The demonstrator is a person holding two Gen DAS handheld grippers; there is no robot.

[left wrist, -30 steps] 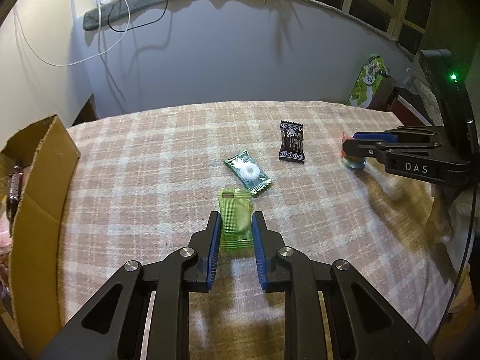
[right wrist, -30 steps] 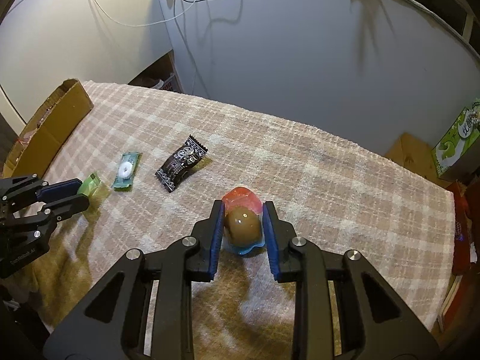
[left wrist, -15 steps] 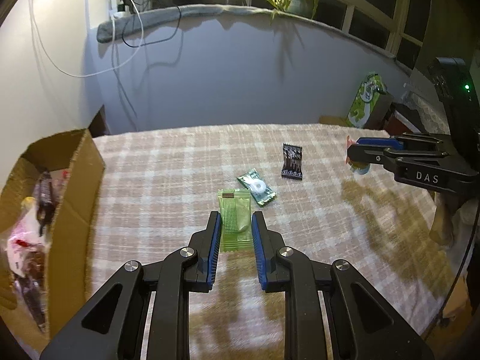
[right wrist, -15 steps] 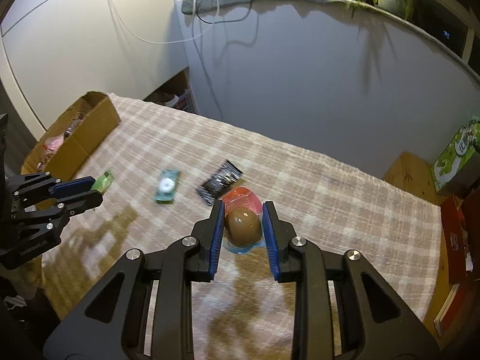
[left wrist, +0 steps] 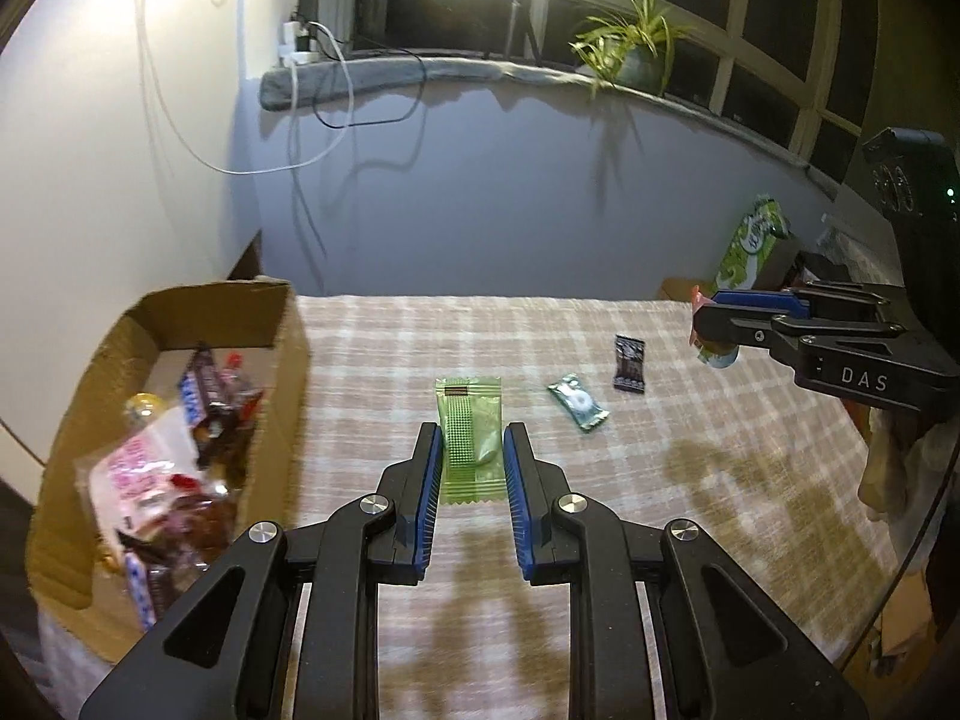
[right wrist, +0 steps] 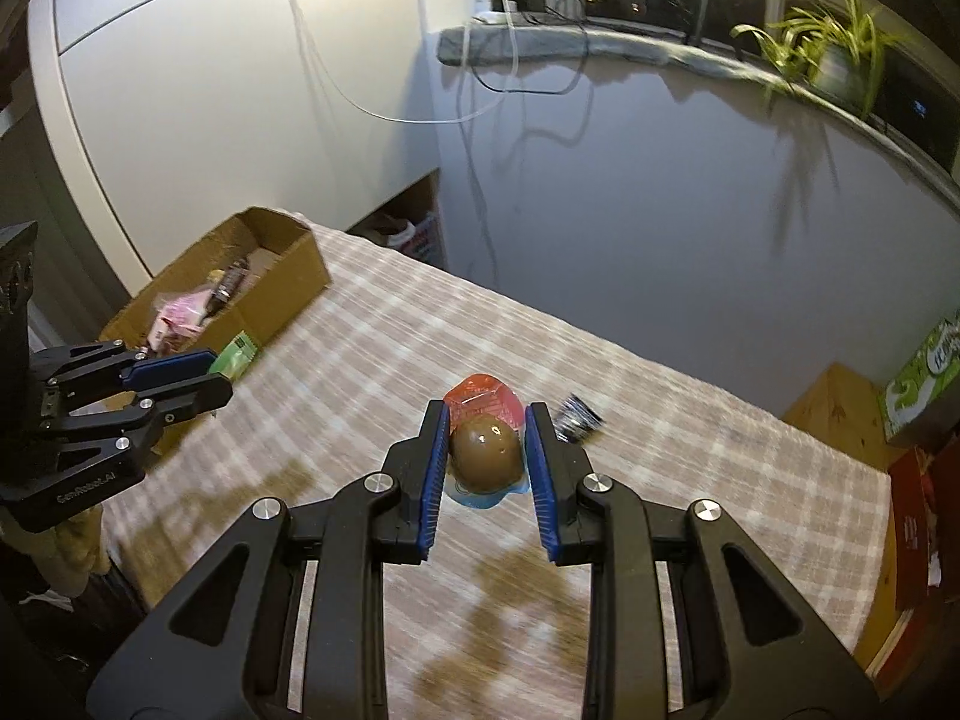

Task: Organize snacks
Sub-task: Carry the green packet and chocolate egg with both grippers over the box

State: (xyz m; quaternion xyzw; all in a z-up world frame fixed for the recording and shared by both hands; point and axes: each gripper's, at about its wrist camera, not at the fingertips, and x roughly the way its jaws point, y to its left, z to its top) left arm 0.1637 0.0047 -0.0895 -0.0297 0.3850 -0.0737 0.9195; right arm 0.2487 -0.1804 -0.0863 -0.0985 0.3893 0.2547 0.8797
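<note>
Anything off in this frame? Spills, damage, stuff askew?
Nothing stands out. The left gripper holds the green packet squarely; the right gripper holds the egg snack. The mint candy and black packet lie flat on the tablecloth, unsorted; the cardboard box looks intact.

Both the left gripper (left wrist: 470,456) and the right gripper (right wrist: 487,450) have angular black linkage arms with cut-out slots, silver round screws at the joints, and ribbed blue pads (left wrist: 431,480) lining the fingers. Seen from the side, the right one carries white "DAS" lettering and the left one small white lettering.
</note>
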